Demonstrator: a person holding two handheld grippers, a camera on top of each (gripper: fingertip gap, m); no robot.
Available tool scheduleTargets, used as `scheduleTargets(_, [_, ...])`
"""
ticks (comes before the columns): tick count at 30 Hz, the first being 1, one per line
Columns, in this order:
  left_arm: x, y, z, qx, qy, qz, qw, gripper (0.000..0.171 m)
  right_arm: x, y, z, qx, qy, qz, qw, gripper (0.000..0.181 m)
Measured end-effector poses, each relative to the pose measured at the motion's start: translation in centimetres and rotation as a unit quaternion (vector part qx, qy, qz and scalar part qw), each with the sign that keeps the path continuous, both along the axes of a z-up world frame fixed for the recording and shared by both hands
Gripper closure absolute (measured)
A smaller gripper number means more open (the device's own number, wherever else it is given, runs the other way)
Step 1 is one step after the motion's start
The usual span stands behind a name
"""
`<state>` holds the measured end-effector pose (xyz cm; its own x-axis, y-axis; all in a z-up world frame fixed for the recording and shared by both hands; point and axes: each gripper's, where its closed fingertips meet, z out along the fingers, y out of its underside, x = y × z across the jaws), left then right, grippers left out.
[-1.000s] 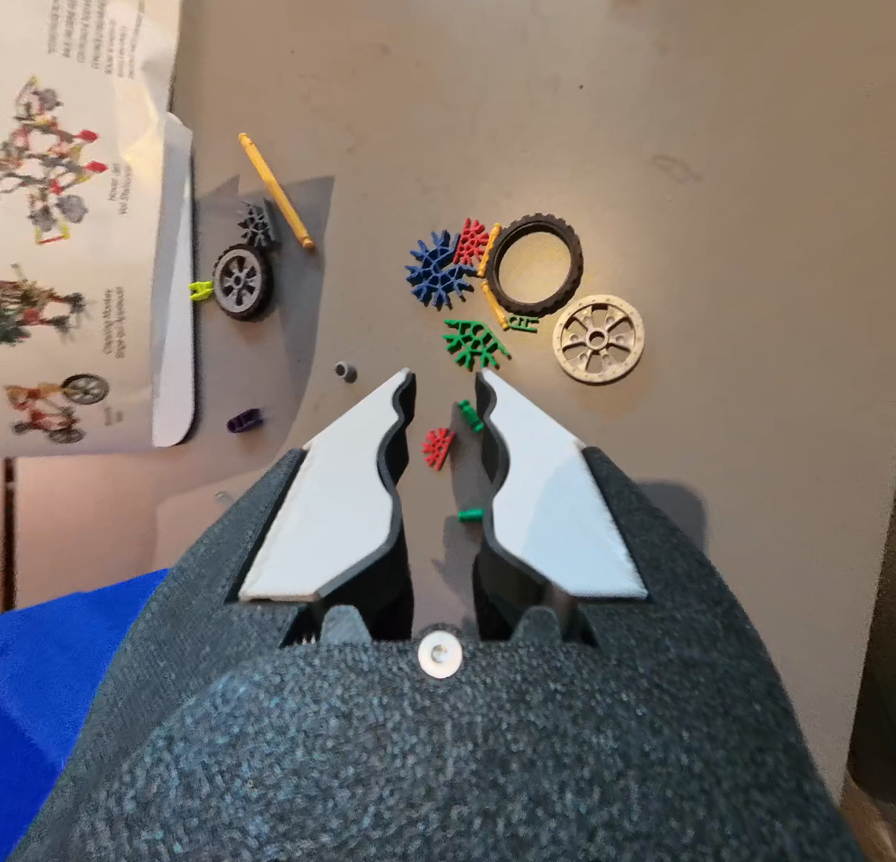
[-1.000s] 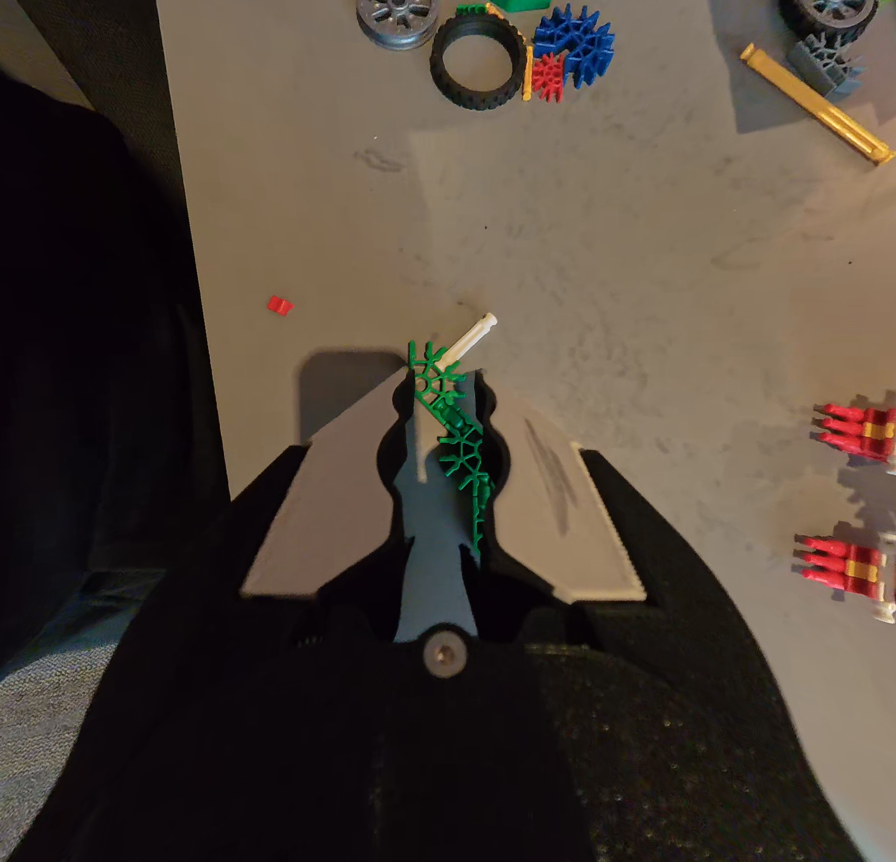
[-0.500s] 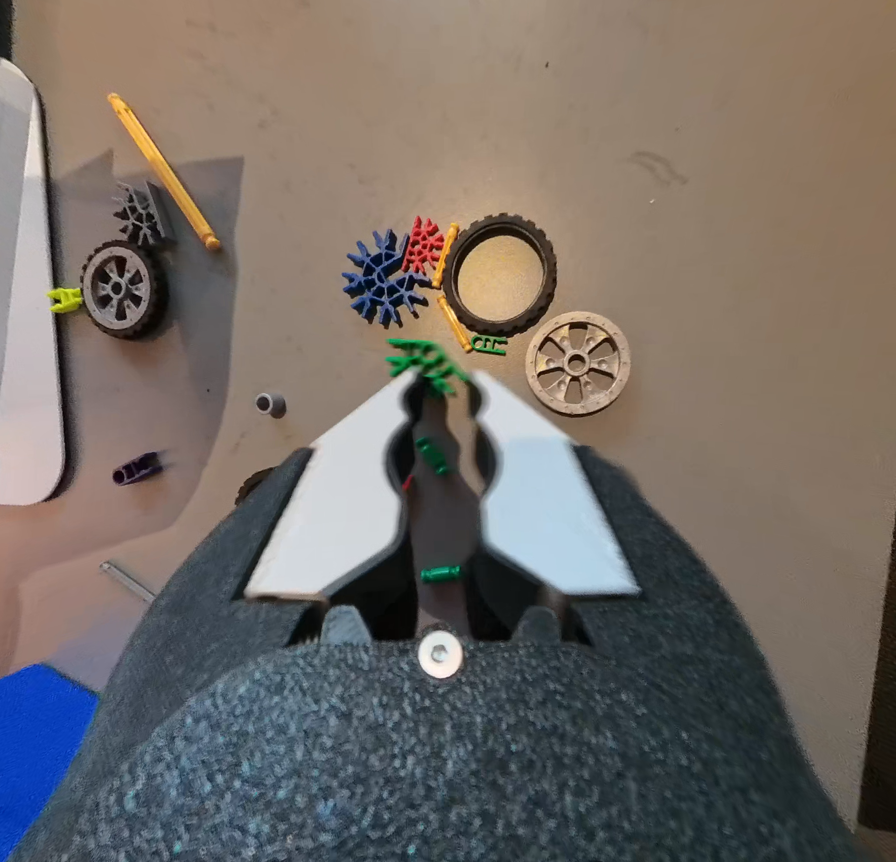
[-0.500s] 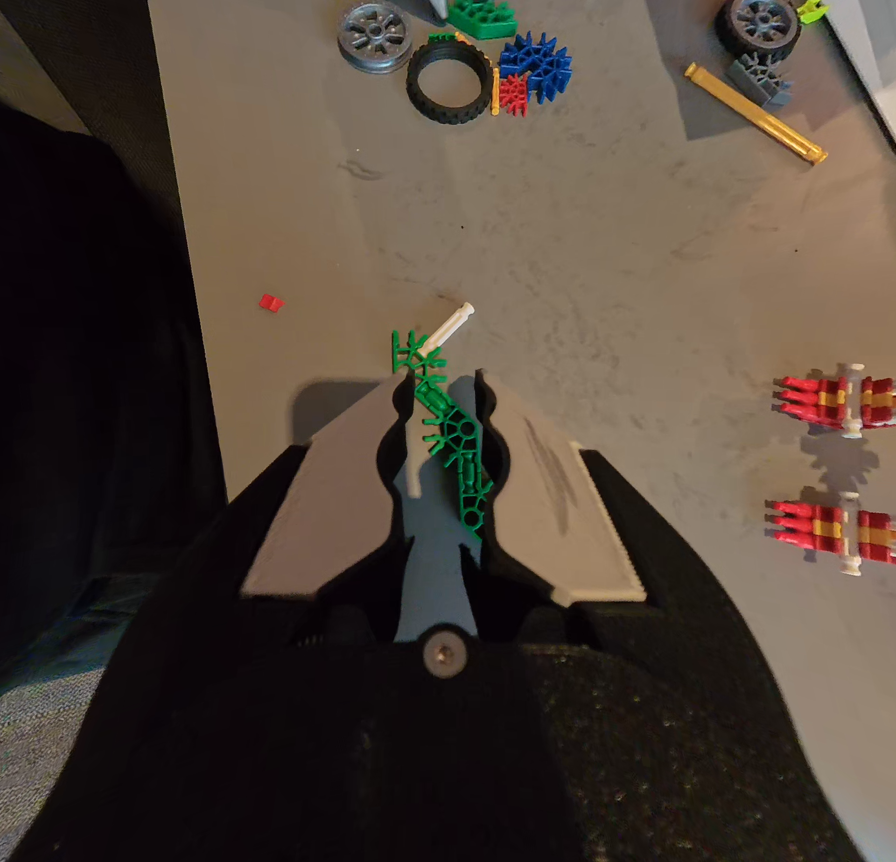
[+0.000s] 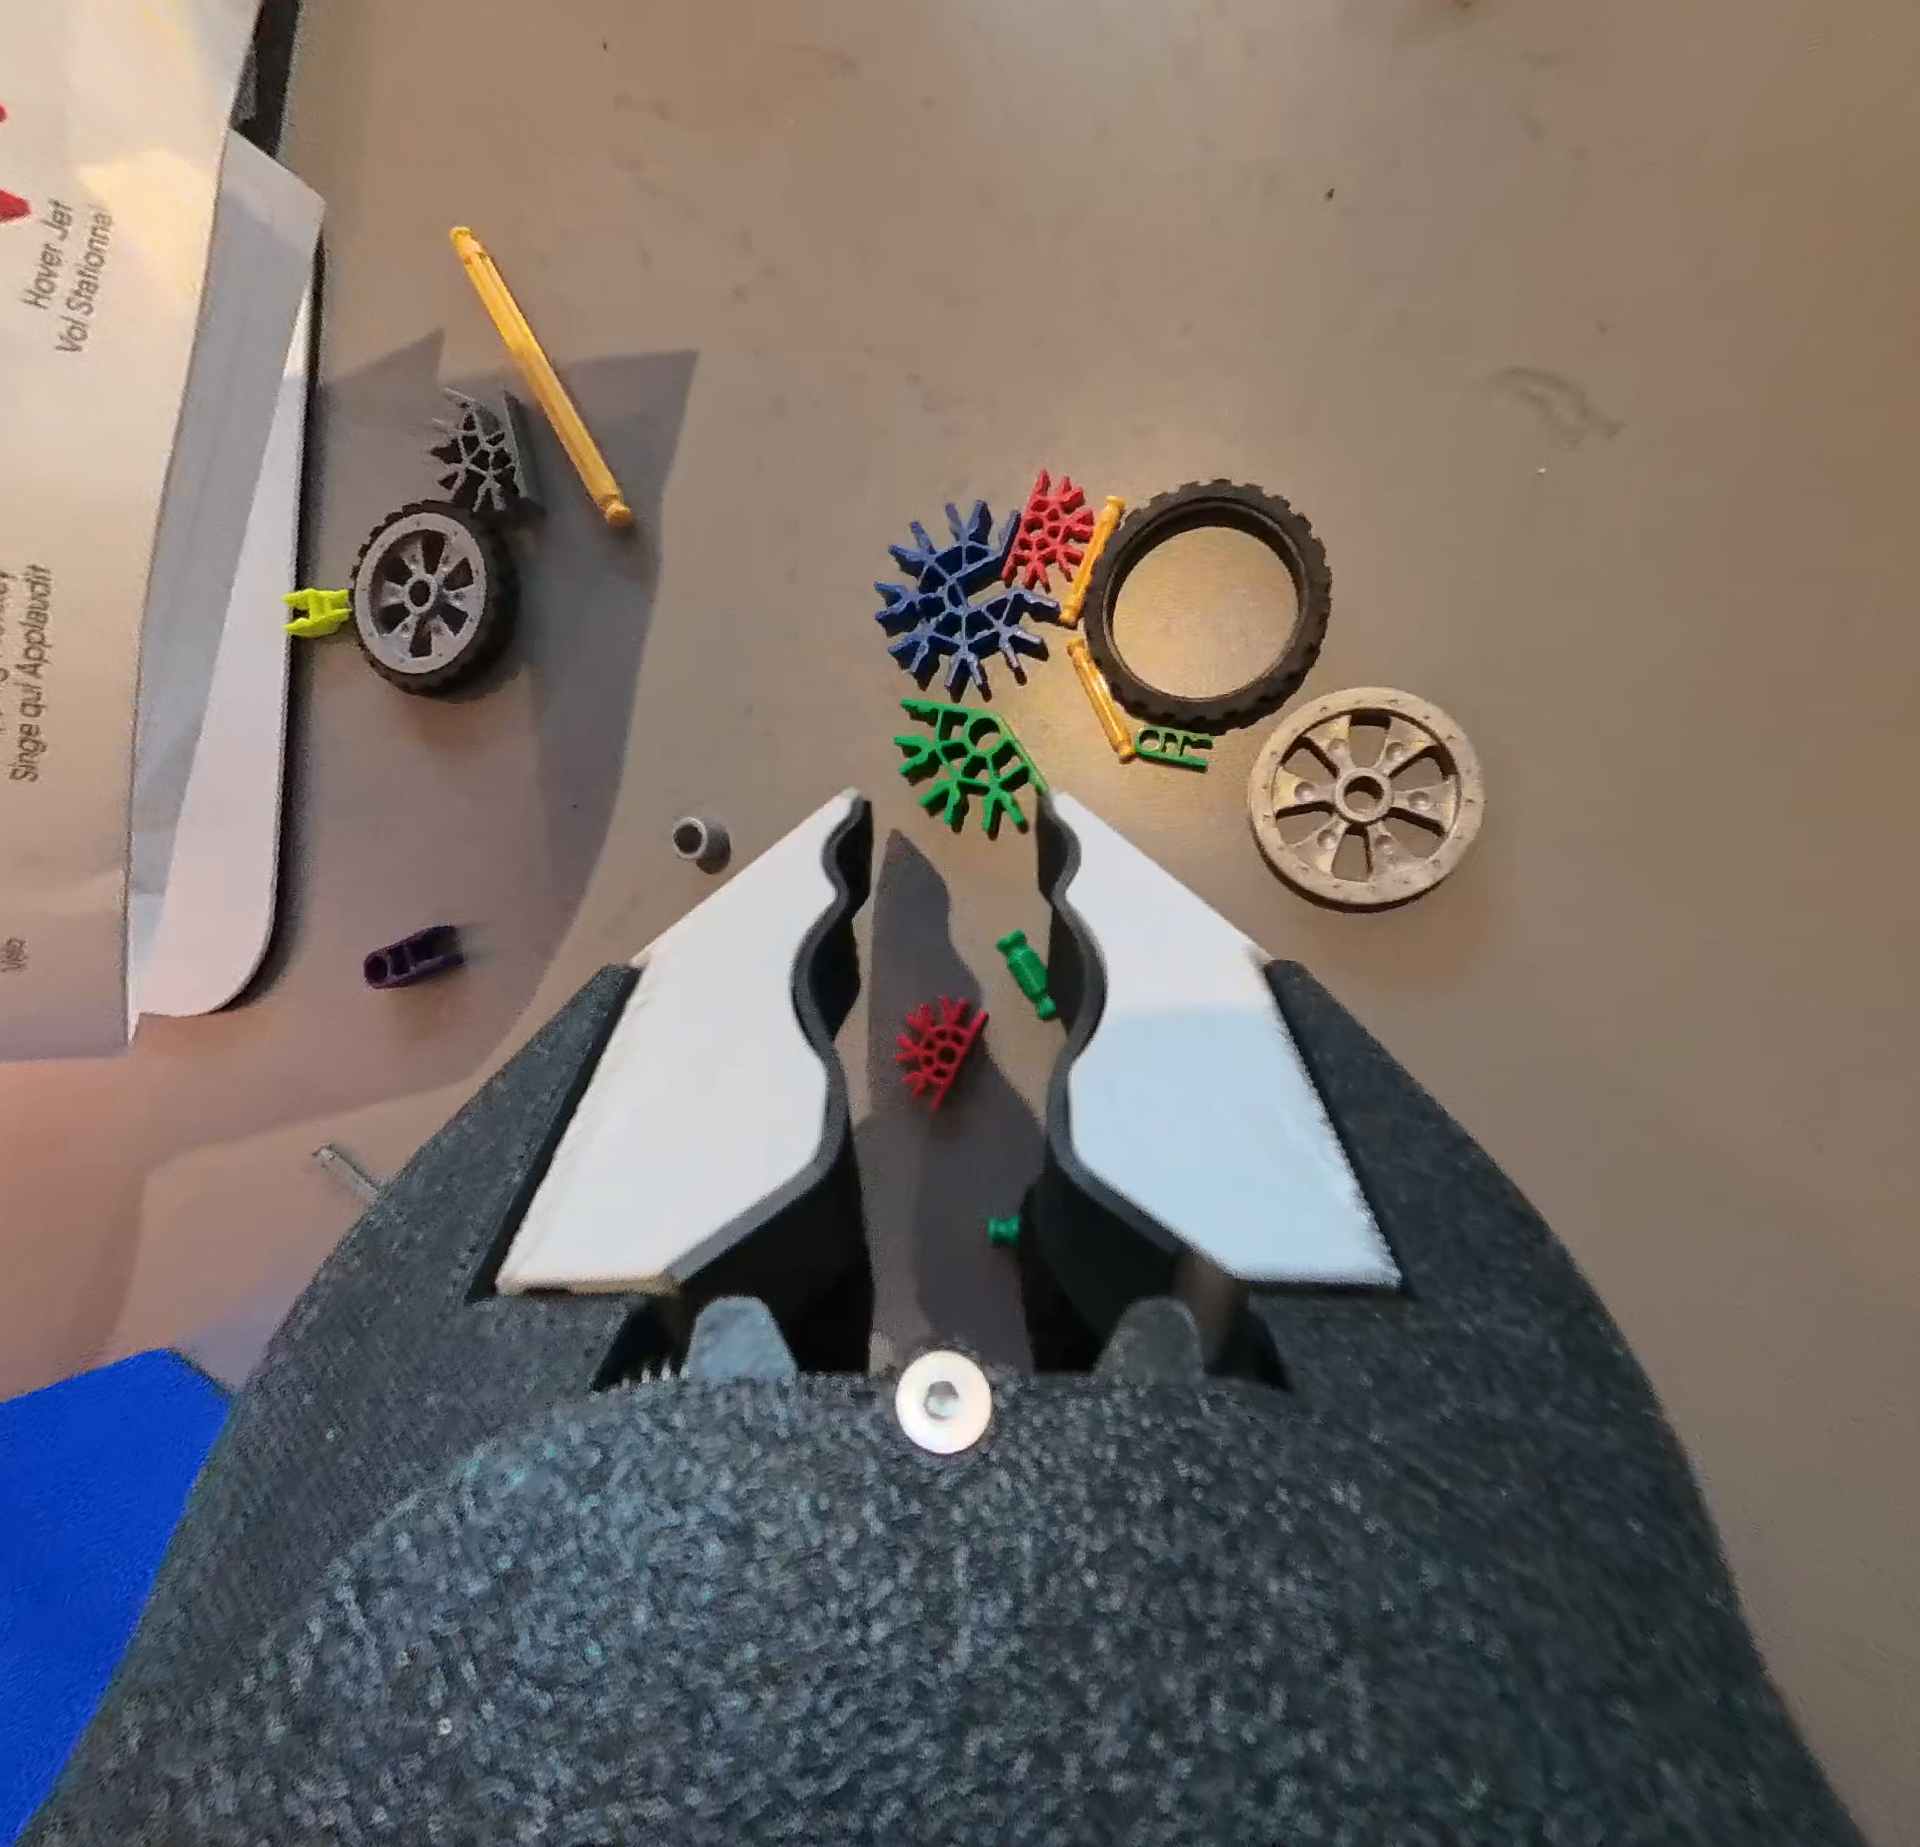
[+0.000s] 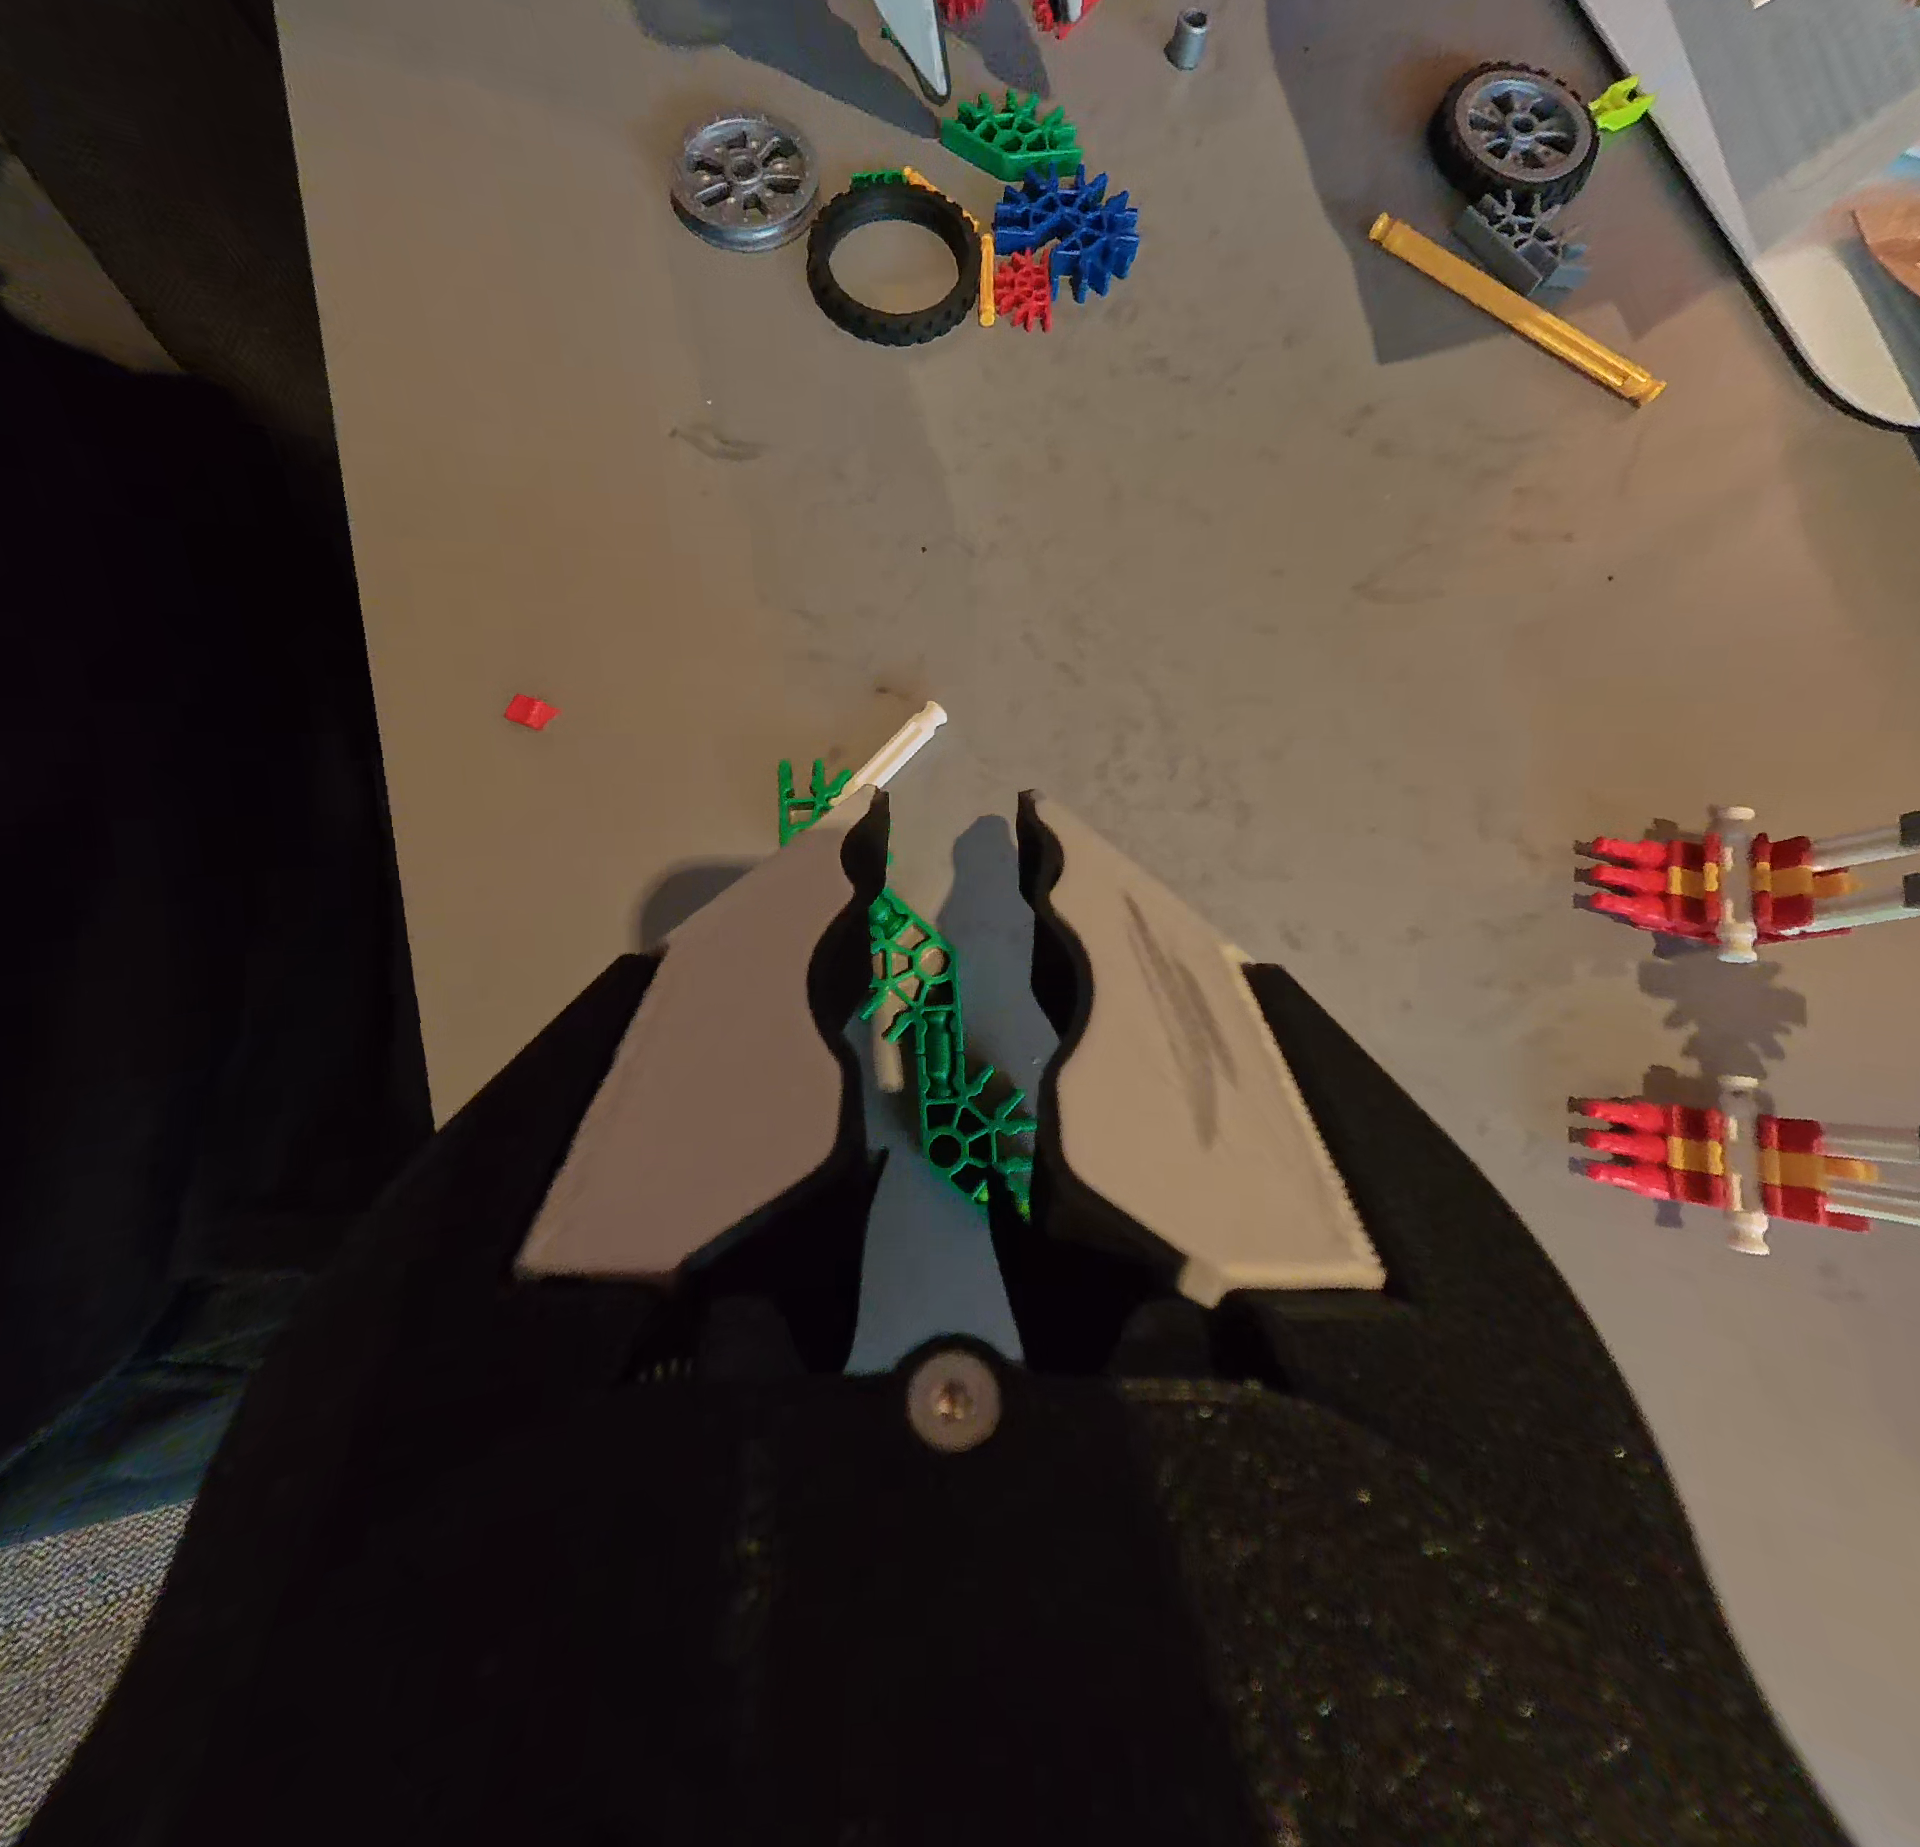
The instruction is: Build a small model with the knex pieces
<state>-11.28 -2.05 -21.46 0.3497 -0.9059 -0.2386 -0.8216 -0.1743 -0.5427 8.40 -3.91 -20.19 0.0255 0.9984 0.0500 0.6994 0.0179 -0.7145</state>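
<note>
In the left wrist view my left gripper [image 5: 954, 810] is open and empty, low over the grey table [image 5: 1455, 343]. A small red connector [image 5: 940, 1049] and a short green rod [image 5: 1027, 971] lie on the table between its fingers. A green connector [image 5: 966, 763] lies just past the tips. In the right wrist view my right gripper [image 6: 954, 810] is open over a green connector assembly [image 6: 935, 1049] with a white rod [image 6: 899, 748]. The assembly lies slantwise on the table, its far end under the left finger. The left gripper [image 6: 997, 52] shows at the top of that view.
Ahead of the left gripper lie a blue connector [image 5: 961, 602], a black tyre [image 5: 1210, 608], a grey hub [image 5: 1364, 798], a wheel [image 5: 431, 613], a yellow rod [image 5: 540, 374] and a booklet [image 5: 104, 447]. Two red-and-yellow assemblies [image 6: 1704, 888] lie right of the right gripper. The table edge [image 6: 343, 654] runs down its left. To the grey hub [image 5: 1364, 798]: left tips about 5 cm, right tips about 20 cm. The right camera catches it too, in the right wrist view [image 6: 743, 164].
My left gripper went forward onto the green connector, then drew back, with its jaws a little wider. My right gripper shifted right, so the green assembly's far end now lies under its left finger.
</note>
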Motion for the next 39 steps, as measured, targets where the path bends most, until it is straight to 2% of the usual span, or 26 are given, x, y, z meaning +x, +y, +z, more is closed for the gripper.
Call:
scheduleTargets(4, [0.6,-0.1,-0.6,-0.019,-0.009,-0.006,1.0,0.137,-0.2,0.1,-0.2,-0.002,-0.001,0.001,1.0,0.157])
scheduleTargets(9, [0.9,-0.4,-0.9,-0.032,-0.032,-0.005,0.999,0.147,-0.3,0.2,-0.3,-0.003,0.0,0.002,1.0,0.157])
scheduleTargets(13, [1.0,-0.5,-0.9,-0.028,-0.037,0.0,0.999,0.147,-0.4,0.3,-0.3,-0.002,0.002,0.002,1.0,0.157])
scheduleTargets(15, [1.0,-0.5,-0.8,-0.021,-0.037,-0.002,0.999,0.156,-0.4,0.3,-0.3,-0.001,0.004,0.003,1.0,0.157])
scheduleTargets(20, [1.1,-0.6,-0.6,-0.01,-0.043,0.005,0.999,0.158,-0.5,0.2,0.1,-0.002,0.012,0.003,1.0,0.157])
scheduleTargets(23, [0.9,-0.3,0.4,-0.006,-0.062,0.012,0.998,0.143,-0.3,0.2,0.2,-0.001,0.012,0.003,1.0,0.157])
scheduleTargets(26, [0.1,0.3,-0.3,-0.012,-0.025,0.01,1.0,0.125,-0.3,0.1,0.3,-0.002,0.013,0.003,1.0,0.157])
scheduleTargets(28, [0.1,0.5,-0.7,-0.027,-0.018,0.0,0.999,0.122,-0.3,0.0,0.3,-0.001,0.014,0.003,1.0,0.157])
scheduleTargets(30, [0.4,0.5,-0.8,-0.042,-0.023,-0.01,0.999,0.122,-0.3,0.0,0.3,-0.002,0.015,0.003,1.0,0.157])
scheduleTargets(34, [1.1,0.0,-1.0,-0.068,-0.035,-0.025,0.997,0.141,-0.2,0.0,0.2,-0.004,0.017,0.001,1.0,0.157])
scheduleTargets(39, [1.2,0.2,-0.9,-0.051,-0.048,-0.006,0.998,0.142,-0.1,0.2,0.2,-0.003,0.019,0.0,1.0,0.157])
